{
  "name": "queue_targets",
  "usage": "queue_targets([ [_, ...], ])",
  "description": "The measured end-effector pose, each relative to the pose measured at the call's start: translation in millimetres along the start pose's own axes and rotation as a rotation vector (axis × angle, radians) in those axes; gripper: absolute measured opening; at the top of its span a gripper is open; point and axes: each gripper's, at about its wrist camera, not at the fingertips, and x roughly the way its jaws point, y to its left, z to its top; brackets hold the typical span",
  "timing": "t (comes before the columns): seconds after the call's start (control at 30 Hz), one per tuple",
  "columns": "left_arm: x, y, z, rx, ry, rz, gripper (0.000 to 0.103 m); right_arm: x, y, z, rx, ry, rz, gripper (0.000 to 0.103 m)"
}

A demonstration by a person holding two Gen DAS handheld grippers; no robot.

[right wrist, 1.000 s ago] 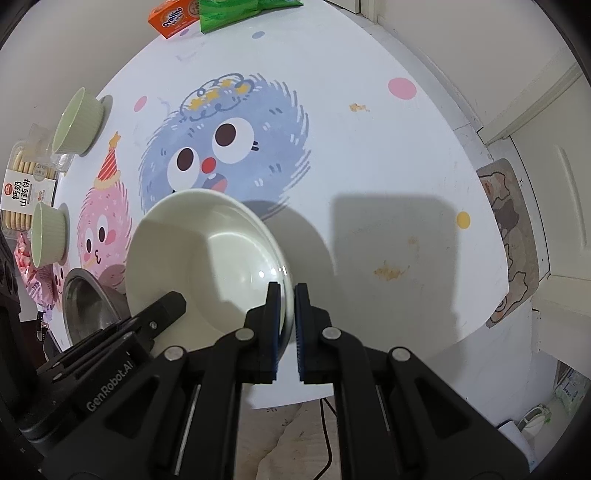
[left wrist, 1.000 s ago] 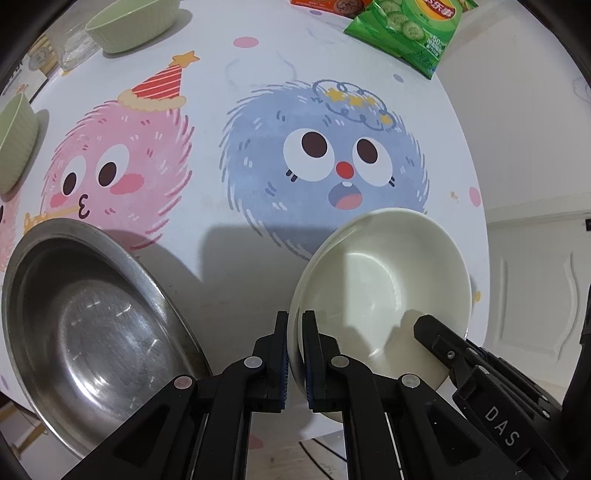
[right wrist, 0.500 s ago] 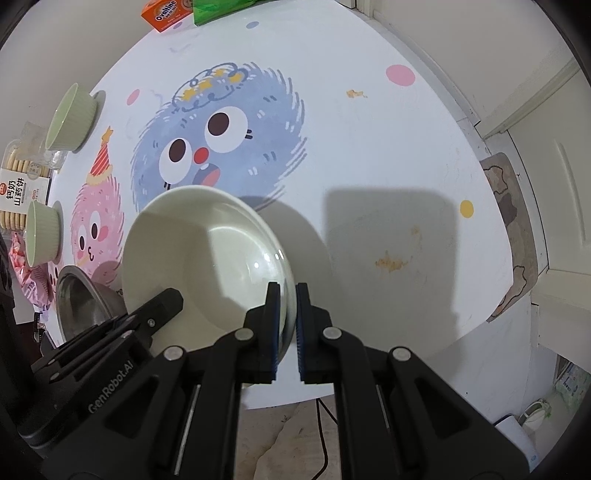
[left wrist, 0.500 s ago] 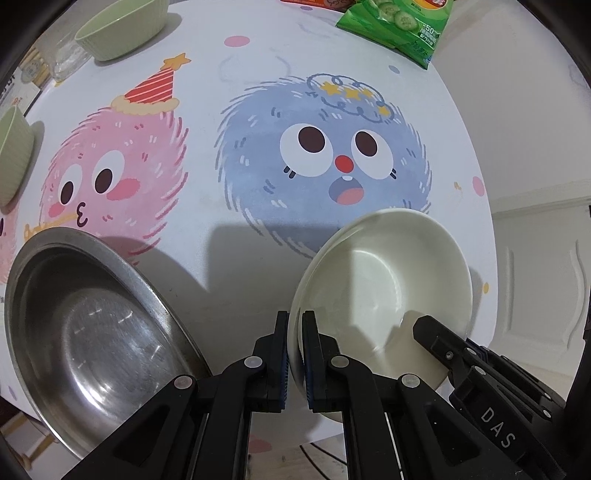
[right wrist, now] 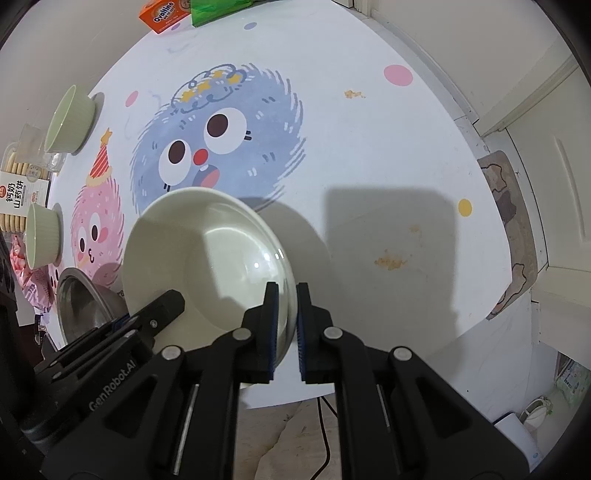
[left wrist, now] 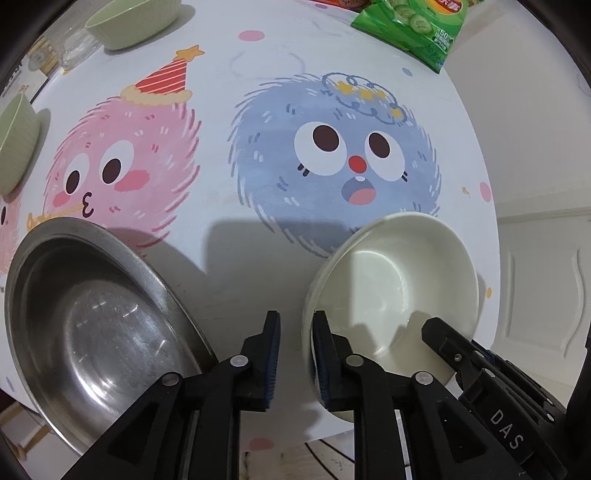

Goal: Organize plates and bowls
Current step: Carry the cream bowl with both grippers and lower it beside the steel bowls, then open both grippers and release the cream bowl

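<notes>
A cream bowl (left wrist: 395,288) sits near the table's front edge, over the blue monster print. My left gripper (left wrist: 295,354) is open, its jaws parted around the bowl's left rim. My right gripper (right wrist: 284,321) is shut on the bowl's right rim (right wrist: 291,295); the bowl also shows in the right wrist view (right wrist: 207,258). A steel plate (left wrist: 96,325) lies to the left, also seen in the right wrist view (right wrist: 85,299). Two green bowls (left wrist: 129,18) (left wrist: 14,144) stand at the far left.
A green chip bag (left wrist: 413,26) and an orange Ovaltine box (right wrist: 162,16) lie at the table's far end. A biscuit pack (right wrist: 18,184) sits beside the green bowls (right wrist: 70,118). The table's front edge (left wrist: 280,439) is just below the grippers.
My left gripper has opened and let go of the cream bowl's left rim. The right gripper still clamps the right rim. The bowl has hardly moved.
</notes>
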Motion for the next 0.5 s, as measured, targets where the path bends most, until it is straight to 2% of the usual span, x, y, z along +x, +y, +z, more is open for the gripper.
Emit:
queue_targets([
  [0.03,-1,0,0,0.0,-0.001,0.0,0.021,-1,0,0,-0.001,-0.002,-0.002,0.011],
  [0.07,-1,1,0,-0.002,-0.003,-0.002,0.022,-2,1,1,-0.001,-0.004,-0.006,0.017],
  [0.1,-2,1,0,-0.003,-0.004,-0.007,0.026,-2,1,1,0.0,-0.006,-0.012,0.023],
  [0.13,-4,3,-1,-0.002,-0.006,-0.016,0.032,-4,1,2,0.003,-0.013,-0.019,0.036],
  [0.17,-6,3,-1,0.0,-0.011,-0.025,0.037,-6,1,2,0.007,-0.02,-0.021,0.041],
  [0.5,-31,13,1,0.009,-0.047,-0.051,0.054,-22,1,8,0.013,-0.057,-0.021,0.043],
])
